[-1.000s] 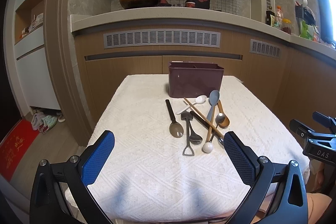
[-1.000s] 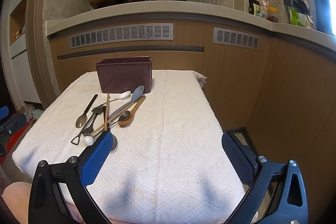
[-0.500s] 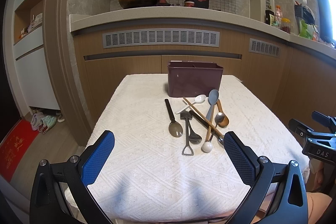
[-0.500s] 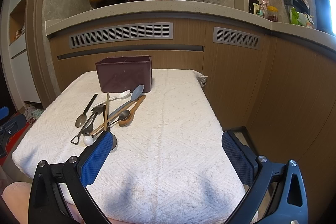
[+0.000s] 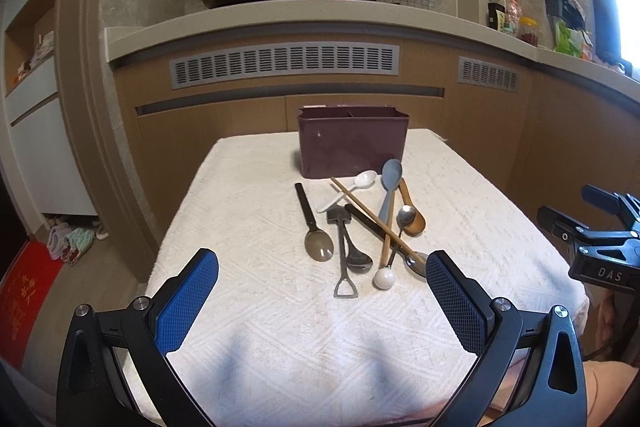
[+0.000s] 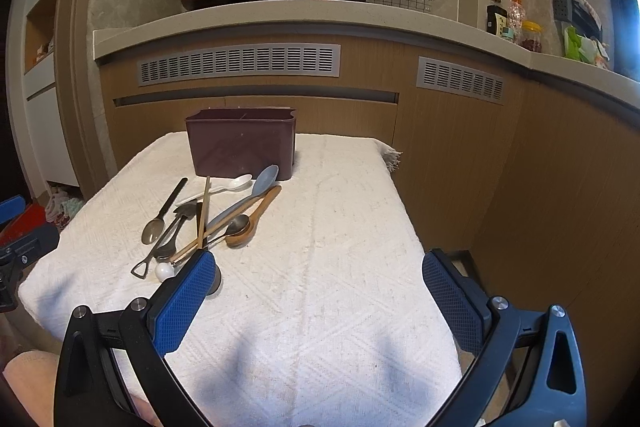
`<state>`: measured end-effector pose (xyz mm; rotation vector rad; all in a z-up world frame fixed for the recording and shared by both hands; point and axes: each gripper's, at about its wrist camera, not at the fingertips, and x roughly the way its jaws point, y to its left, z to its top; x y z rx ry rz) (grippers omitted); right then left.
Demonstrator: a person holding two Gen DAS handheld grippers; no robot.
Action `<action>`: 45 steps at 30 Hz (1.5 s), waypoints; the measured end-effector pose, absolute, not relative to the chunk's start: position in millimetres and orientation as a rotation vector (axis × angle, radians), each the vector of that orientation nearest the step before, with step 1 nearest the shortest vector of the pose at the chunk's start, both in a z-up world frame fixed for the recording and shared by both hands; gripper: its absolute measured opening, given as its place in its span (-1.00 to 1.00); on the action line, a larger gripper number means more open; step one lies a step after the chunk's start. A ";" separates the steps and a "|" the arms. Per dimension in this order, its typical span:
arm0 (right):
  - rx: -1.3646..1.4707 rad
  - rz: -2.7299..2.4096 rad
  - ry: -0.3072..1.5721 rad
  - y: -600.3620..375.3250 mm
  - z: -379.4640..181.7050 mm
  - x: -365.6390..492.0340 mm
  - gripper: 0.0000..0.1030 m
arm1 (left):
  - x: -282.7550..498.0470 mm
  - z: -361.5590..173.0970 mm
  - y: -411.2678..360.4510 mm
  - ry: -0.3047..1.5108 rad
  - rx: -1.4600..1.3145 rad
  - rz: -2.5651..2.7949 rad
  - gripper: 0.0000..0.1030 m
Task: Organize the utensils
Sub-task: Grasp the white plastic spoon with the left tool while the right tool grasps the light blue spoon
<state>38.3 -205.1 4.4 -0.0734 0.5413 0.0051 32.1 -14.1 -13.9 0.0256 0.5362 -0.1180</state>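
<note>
The utensils [image 5: 360, 227] lie in a crossed heap on the white tablecloth [image 5: 248, 211], just in front of the maroon holder [image 5: 352, 143] at the table's far end. Among them you have a black-handled spoon [image 5: 314, 227], a blue-grey spoon [image 5: 389, 187], chopsticks and a shovel-shaped opener [image 5: 343, 259]. Your left gripper [image 5: 322, 275] hangs spread wide and empty near the heap; your right gripper [image 6: 318, 275] is likewise apart and empty, over bare cloth beside it.

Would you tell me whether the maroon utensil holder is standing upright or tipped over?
Upright. The utensil holder rests flat on the white tablecloth with its open rim facing up.
</note>
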 end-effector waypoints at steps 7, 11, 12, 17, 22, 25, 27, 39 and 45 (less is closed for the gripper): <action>-0.147 0.045 0.563 -195.7 4.0 85.5 1.00 | 90.1 -17.5 -0.3 0.584 0.001 -0.061 1.00; -0.204 0.064 0.603 -186.3 1.4 125.7 1.00 | 134.9 -18.9 19.0 0.623 -0.074 -0.067 1.00; -0.219 0.046 0.613 -184.0 -0.1 139.3 1.00 | 146.8 -19.5 24.3 0.631 -0.091 -0.064 1.00; -0.268 0.002 0.709 -166.4 -12.0 200.4 1.00 | 187.4 -23.1 48.1 0.605 -0.087 0.017 1.00; -0.266 0.113 0.741 -145.1 -32.6 248.1 0.97 | 209.8 -28.6 75.0 0.610 -0.130 0.031 0.84; -0.251 0.096 0.794 -133.7 -48.5 280.8 0.64 | 216.4 -32.3 82.8 0.618 -0.106 0.017 0.70; -0.223 0.108 0.858 -128.0 -58.3 299.2 0.26 | 218.2 -36.4 87.8 0.617 -0.092 0.014 0.66; -0.233 0.152 0.927 -124.0 -78.0 306.2 -0.62 | 239.6 -61.5 49.8 0.796 -0.121 -0.258 0.38; -0.125 0.238 0.947 -160.0 -65.4 293.6 -0.81 | 262.1 -52.8 -13.0 0.820 0.045 -0.476 0.05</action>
